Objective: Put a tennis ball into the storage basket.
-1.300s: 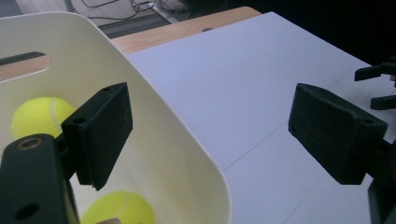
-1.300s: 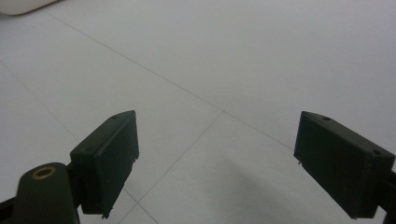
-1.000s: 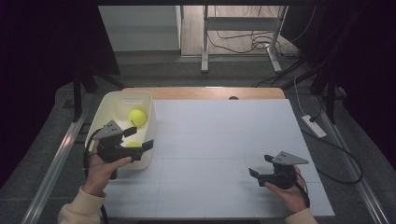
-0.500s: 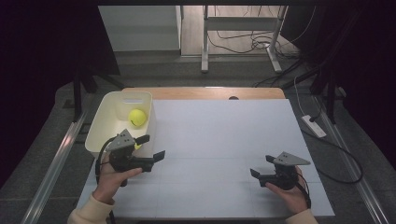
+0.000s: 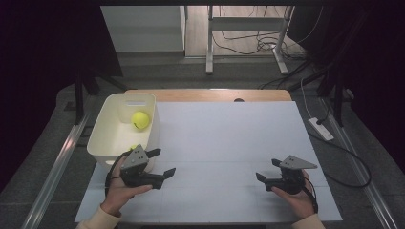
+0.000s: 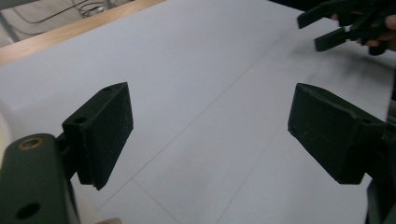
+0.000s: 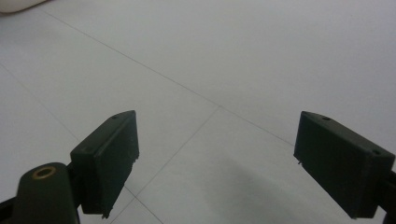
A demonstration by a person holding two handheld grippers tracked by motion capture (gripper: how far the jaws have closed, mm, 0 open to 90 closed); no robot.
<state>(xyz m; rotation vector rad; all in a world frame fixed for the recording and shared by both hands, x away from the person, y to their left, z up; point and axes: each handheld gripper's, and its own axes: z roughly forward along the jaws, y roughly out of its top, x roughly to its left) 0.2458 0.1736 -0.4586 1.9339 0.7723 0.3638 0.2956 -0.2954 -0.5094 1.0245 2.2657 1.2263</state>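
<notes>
A white bin (image 5: 111,138) stands at the left edge of the white mat (image 5: 229,138). A yellow-green tennis ball (image 5: 140,119) lies inside it. A sliver of a second yellow thing (image 5: 133,147) peeks out behind the left gripper's grey plate. My left gripper (image 5: 163,162) sits just right of the bin's near corner, low over the mat. Its jaws are open with only bare mat between them, as the left gripper view (image 6: 210,130) shows. My right gripper (image 5: 266,170) rests at the near right, open and empty (image 7: 215,158). It also appears far off in the left gripper view (image 6: 345,25).
The table's wooden back edge (image 5: 210,94) runs beyond the mat. A white power strip (image 5: 321,129) and cables lie on the floor to the right. Metal rails run along both sides of the table. A corner of the bin (image 7: 16,4) shows in the right gripper view.
The left gripper has come away from over the bin, moving toward the near side and right and sinking toward the mat. The right gripper has stayed put.
</notes>
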